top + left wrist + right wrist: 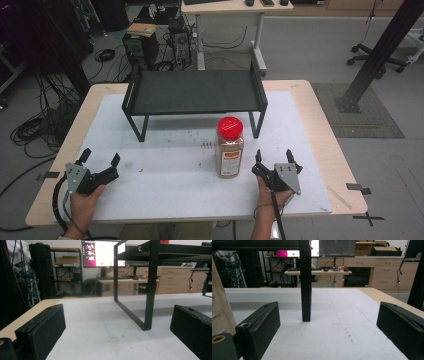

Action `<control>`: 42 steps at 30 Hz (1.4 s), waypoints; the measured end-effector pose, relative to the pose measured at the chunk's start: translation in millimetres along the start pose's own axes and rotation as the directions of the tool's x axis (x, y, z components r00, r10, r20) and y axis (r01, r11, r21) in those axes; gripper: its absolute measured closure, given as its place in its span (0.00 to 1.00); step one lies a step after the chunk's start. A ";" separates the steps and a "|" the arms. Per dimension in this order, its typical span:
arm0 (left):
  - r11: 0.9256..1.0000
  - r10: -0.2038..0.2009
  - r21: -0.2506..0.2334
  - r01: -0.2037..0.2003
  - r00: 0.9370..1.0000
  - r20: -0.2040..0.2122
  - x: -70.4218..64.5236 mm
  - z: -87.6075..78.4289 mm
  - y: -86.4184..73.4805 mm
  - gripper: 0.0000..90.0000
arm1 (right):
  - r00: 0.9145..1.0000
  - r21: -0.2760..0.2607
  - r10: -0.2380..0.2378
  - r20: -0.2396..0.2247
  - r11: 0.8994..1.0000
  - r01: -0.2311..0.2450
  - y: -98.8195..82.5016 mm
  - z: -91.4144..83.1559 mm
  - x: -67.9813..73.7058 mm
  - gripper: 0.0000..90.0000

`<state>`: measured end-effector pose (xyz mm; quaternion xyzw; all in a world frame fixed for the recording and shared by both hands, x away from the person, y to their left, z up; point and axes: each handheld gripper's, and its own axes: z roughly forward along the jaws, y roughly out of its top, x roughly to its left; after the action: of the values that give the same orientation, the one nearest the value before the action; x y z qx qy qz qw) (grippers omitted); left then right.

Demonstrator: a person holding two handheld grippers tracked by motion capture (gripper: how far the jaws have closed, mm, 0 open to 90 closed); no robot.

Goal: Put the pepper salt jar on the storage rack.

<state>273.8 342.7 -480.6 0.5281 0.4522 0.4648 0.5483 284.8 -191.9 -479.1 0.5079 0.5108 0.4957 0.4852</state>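
- Item: spice jar [230, 148], clear plastic with a red lid and an orange label, filled with brown granules. It stands upright on the white table mat [165, 185], in front of the black metal shelf rack [195, 92] and just left of the right gripper [274, 157]. Its clear wall shows at the left edge of the right gripper view [219, 315].
- Right gripper: jaws spread wide and empty, resting low on the mat, apart from the jar.
- Left gripper [100, 158]: jaws likewise spread and empty, well apart from the jar (idle for now).
- Step in hand, as judged: take hold of the jar with the right gripper.
- Handling advice: swing left until the jar sits centred between the jaws, grip the body below the lid, close squarely, and lift straight so the tall jar does not tip.
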 end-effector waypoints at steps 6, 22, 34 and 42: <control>1.000 0.000 0.000 0.000 1.000 0.000 0.0 0.0 0.0 0.00 | 1.000 0.002 -0.005 0.001 1.000 0.005 0.1 0.1 0.2 0.04; 1.000 0.000 -0.002 0.000 1.000 0.000 -0.1 -0.2 0.0 0.00 | 1.000 0.002 -0.016 0.007 1.000 0.016 0.3 0.1 1.4 0.02; 1.000 0.001 -0.002 -0.001 1.000 -0.003 -0.2 -0.1 0.0 0.00 | 1.000 -0.043 -0.001 -0.011 0.999 0.001 24.1 -11.9 5.7 0.04; 1.000 0.002 -0.004 -0.002 1.000 -0.002 -0.1 -0.3 -0.1 0.01 | 1.000 -0.057 -0.010 -0.014 0.998 0.009 35.2 -18.6 10.8 0.04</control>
<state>273.5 342.6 -480.7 0.5270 0.4512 0.4665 0.5487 267.4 -181.6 -443.1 0.4877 0.5023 0.5113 0.4984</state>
